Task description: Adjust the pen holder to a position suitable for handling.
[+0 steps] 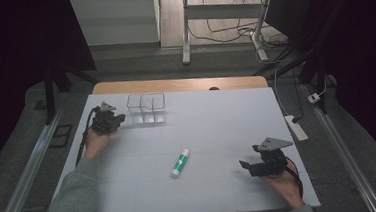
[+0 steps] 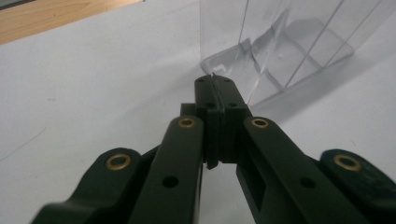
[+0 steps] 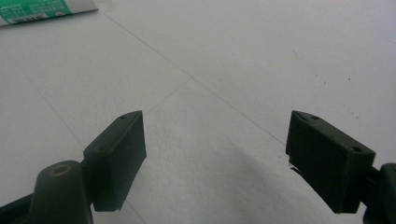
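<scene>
Left gripper (image 1: 119, 119) upper left, jaws pressed together, empty, just beside clear plastic organizer (image 1: 146, 108), right gripper (image 1: 247, 164) lower right, jaws wide, glue stick (image 1: 180, 161) centre frame.

High view looks forward and down from above the person's side, taking in the whole white tabletop (image 1: 217, 119) from well back. The left gripper view sits low and close, facing the clear plastic compartment box (image 2: 280, 51); that same box (image 1: 146, 108) stands far-left in the high view. The right gripper view skims the tabletop, catching the green-and-white glue stick (image 3: 44, 11) beyond; the high view shares it (image 1: 180, 162), nearer than the box.
</scene>
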Tool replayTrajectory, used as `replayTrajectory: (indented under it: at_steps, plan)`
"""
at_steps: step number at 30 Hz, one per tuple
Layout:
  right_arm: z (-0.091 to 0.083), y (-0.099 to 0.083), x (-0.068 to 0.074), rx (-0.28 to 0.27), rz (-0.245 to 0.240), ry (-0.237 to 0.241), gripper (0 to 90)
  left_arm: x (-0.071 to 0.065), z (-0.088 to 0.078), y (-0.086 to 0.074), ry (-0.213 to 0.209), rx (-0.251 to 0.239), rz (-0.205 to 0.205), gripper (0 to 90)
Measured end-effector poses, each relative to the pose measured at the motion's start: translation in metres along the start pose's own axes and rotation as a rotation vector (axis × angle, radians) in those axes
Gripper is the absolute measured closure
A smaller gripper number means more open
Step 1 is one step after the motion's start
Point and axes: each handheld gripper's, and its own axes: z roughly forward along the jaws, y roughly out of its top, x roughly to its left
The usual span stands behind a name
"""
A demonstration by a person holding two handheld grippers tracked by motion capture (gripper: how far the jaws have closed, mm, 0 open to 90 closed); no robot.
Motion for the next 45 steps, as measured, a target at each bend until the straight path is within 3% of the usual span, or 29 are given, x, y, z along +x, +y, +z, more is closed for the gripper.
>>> replayTrajectory:
  at_steps: [12, 40, 45]
  plan:
    - [0.000, 0.000, 0.000, 0.004, -0.003, -0.001, 19.5, 0.002, 0.018, 0.013, -0.006, -0.006, -0.005, 88.9]
    - [0.001, -0.001, 0.000, 0.010, -0.008, -0.002, 19.6, 0.002, 0.025, 0.014, -0.027, -0.012, -0.019, 89.0]
    - [0.001, -0.001, 0.000, 0.011, -0.008, -0.002, 19.6, -0.001, 0.026, 0.016, -0.030, -0.011, -0.005, 89.0]
